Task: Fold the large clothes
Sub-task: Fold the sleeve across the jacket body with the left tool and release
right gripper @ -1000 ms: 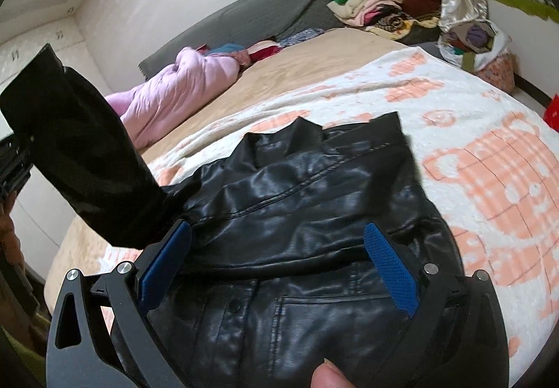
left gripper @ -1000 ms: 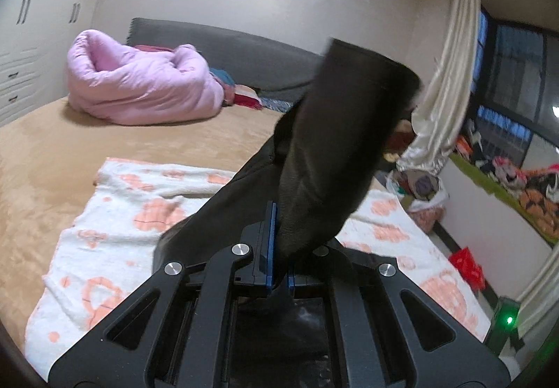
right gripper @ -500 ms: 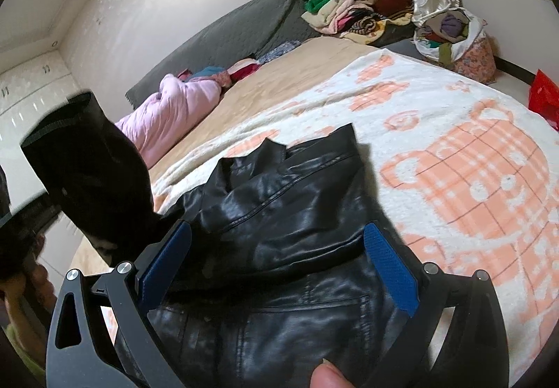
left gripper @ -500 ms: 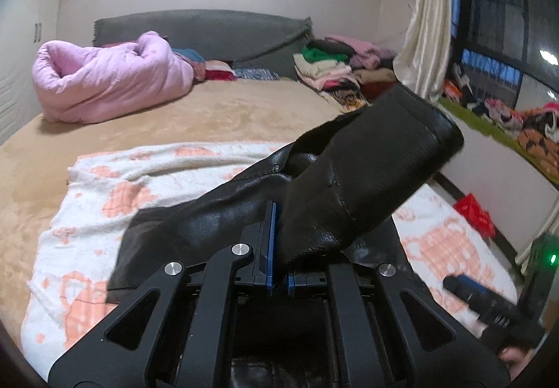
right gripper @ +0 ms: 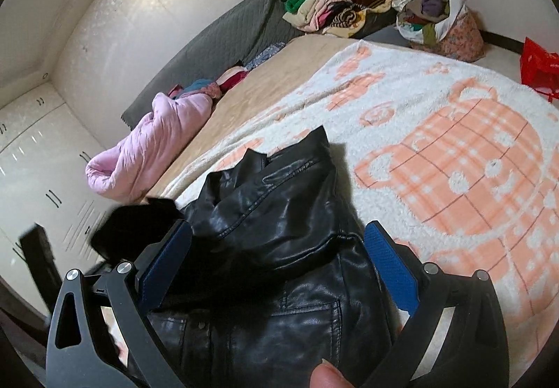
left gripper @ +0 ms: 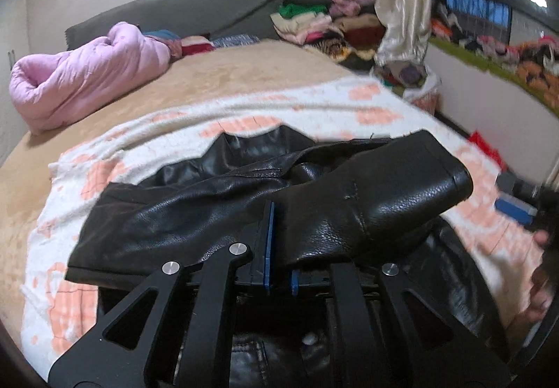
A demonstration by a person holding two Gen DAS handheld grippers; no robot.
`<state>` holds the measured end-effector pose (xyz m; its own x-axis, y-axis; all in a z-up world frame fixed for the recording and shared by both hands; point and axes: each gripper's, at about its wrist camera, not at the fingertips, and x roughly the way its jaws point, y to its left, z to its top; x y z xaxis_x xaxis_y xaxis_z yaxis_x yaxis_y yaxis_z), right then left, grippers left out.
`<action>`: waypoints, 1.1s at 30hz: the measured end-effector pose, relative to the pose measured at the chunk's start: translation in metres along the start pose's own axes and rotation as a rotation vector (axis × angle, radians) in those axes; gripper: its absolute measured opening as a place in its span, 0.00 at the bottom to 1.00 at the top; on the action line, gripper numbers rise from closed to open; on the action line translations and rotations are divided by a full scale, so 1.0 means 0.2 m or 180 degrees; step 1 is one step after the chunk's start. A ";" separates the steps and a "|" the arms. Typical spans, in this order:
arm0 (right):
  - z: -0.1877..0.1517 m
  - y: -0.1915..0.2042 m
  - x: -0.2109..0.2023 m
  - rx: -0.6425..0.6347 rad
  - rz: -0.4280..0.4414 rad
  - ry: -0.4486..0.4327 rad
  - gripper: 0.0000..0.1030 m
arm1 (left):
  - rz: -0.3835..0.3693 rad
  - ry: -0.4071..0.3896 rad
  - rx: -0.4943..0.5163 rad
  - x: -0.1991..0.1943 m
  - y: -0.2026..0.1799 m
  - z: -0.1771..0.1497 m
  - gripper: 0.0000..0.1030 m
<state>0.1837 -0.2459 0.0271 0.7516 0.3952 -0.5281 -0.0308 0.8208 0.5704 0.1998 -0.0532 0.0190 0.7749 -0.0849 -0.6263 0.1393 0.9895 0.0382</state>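
A black leather jacket (right gripper: pixel 279 213) lies on a white and orange blanket (right gripper: pixel 454 161) on the bed. My left gripper (left gripper: pixel 281 241) pinches one jacket sleeve (left gripper: pixel 384 196) between its blue pads, and the jaws are starting to open. The sleeve reaches right, low across the jacket body (left gripper: pixel 174 224). My right gripper (right gripper: pixel 278 229) hovers wide open just above the jacket's chest, with nothing pressed between its pads. In the right wrist view the held sleeve (right gripper: pixel 132 234) shows blurred at the left. A thumb (right gripper: pixel 326 375) shows at the bottom edge.
A pink quilt (left gripper: pixel 80 77) lies by the grey headboard (left gripper: pixel 181 11). Folded clothes (left gripper: pixel 314 21) are piled at the far right corner of the bed. A stuffed bag (right gripper: pixel 443 24) and a red bag (right gripper: pixel 538 66) stand on the floor beside a curtain (left gripper: pixel 405 4).
My left gripper has come down and swung the raised sleeve over onto the jacket body. The right gripper has rolled and shifted a little above the jacket, still open.
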 end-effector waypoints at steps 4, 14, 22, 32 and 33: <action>-0.02 0.01 0.04 -0.0042 0.0036 0.0104 0.96 | 0.0103 0.0161 0.0305 0.09 -0.09 -0.10 0.04; -0.09 0.04 0.20 0.0004 0.0262 0.0577 0.96 | 0.0200 0.0523 0.0838 0.20 -0.22 -0.32 0.61; -0.13 0.11 0.34 0.0116 0.0615 0.0996 0.87 | -0.0261 0.0595 0.0484 0.02 -0.11 -0.38 0.72; -0.13 0.21 0.55 0.0046 0.0428 0.1195 0.38 | 0.0125 0.0280 -0.0369 -0.18 0.39 -0.22 0.75; -0.12 0.22 0.55 -0.0059 0.0358 0.1160 0.33 | 0.0184 0.0268 -0.0440 -0.20 0.43 -0.22 0.75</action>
<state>0.2490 -0.1565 -0.0202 0.4593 0.6012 -0.6539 -0.1140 0.7700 0.6278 0.1541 0.0411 0.0121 0.7239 -0.0232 -0.6895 0.0054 0.9996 -0.0279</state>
